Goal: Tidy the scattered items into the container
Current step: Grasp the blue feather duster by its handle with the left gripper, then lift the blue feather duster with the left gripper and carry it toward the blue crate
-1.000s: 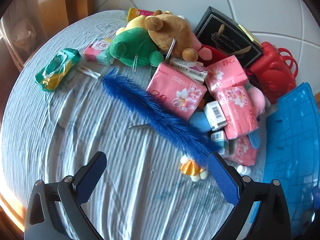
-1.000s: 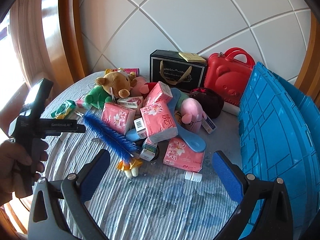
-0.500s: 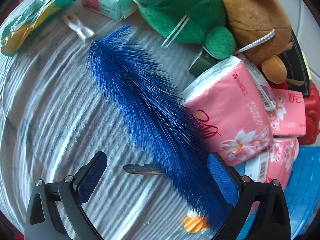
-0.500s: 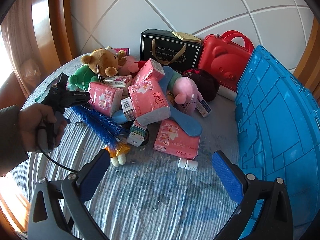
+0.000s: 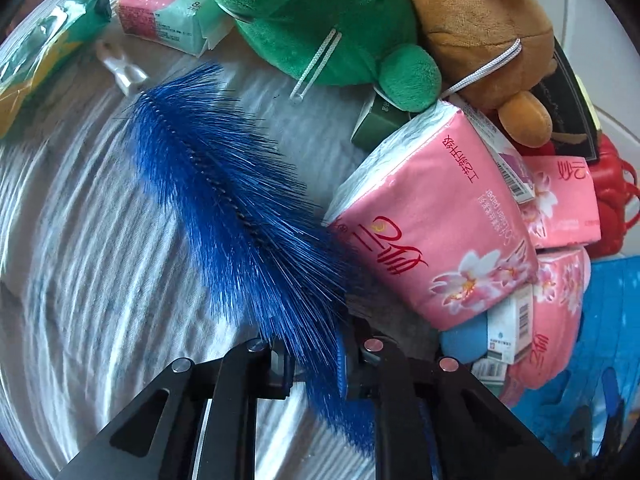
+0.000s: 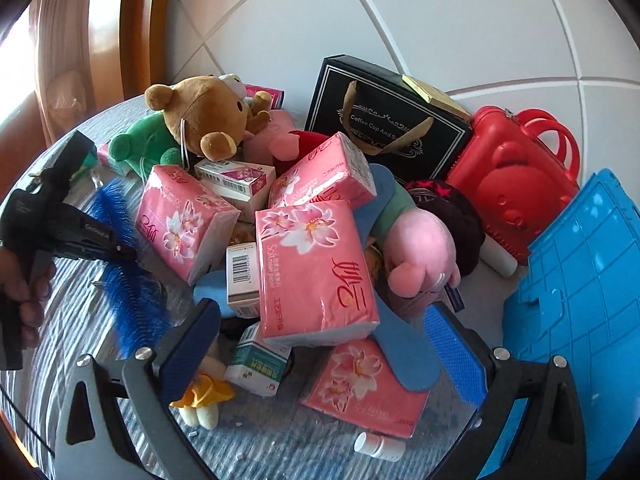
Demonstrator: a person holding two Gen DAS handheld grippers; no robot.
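A long blue bristle brush (image 5: 236, 208) lies on the striped cloth, also seen in the right wrist view (image 6: 132, 280). My left gripper (image 5: 320, 360) is shut on the brush near its lower end; it shows at the left of the right wrist view (image 6: 120, 254). My right gripper (image 6: 320, 348) is open, its fingers either side of a pink tissue pack (image 6: 316, 272) in the pile, just short of it. The blue container (image 6: 580, 312) stands at the right.
The pile holds more pink tissue packs (image 6: 184, 220), a brown bear (image 6: 212, 116), a green plush (image 5: 320, 20), a pink plush (image 6: 420, 256), small boxes (image 6: 256, 364), a black gift box (image 6: 384, 120) and a red case (image 6: 516, 168). A green wipes packet (image 5: 44, 56) lies at far left.
My left gripper dropped onto the blue brush and closed on it. My right gripper moved forward and down toward the pile, now framing the pink tissue pack.
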